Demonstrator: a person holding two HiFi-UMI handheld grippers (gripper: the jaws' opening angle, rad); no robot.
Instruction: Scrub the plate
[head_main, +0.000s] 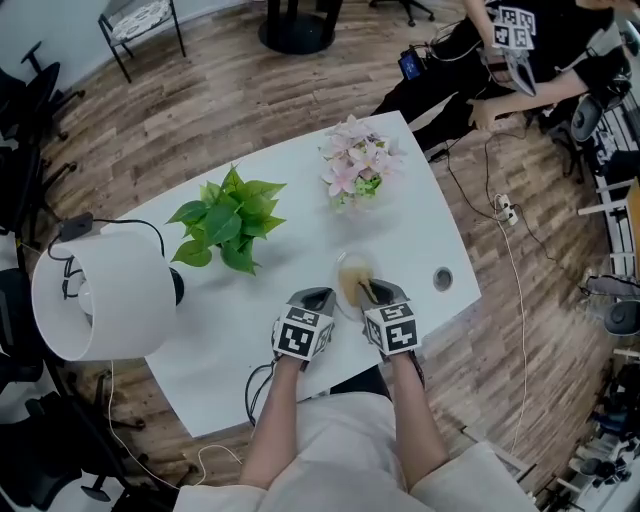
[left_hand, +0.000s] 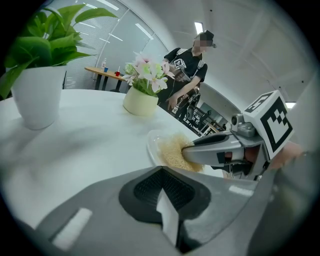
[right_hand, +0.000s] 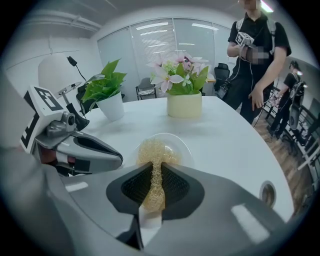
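Note:
A clear glass plate (head_main: 347, 268) (right_hand: 184, 145) (left_hand: 153, 144) lies on the white table (head_main: 230, 330) near its front edge. A yellow mesh scrubber (right_hand: 151, 154) (left_hand: 171, 151) rests on the plate, covering much of it. My right gripper (right_hand: 154, 169) (head_main: 374, 293) (left_hand: 192, 150) is shut on the scrubber, whose tail runs back between the pads. My left gripper (left_hand: 161, 174) (head_main: 314, 299) (right_hand: 118, 159) sits just left of the plate with its jaws together and nothing between them. Whether its tip touches the plate's rim I cannot tell.
A green plant in a white pot (head_main: 226, 222) and a pot of pink flowers (head_main: 355, 166) stand beyond the plate. A white lamp (head_main: 100, 295) is at the left, a cable hole (head_main: 443, 278) at the right. A person (head_main: 520, 50) stands past the table's far corner.

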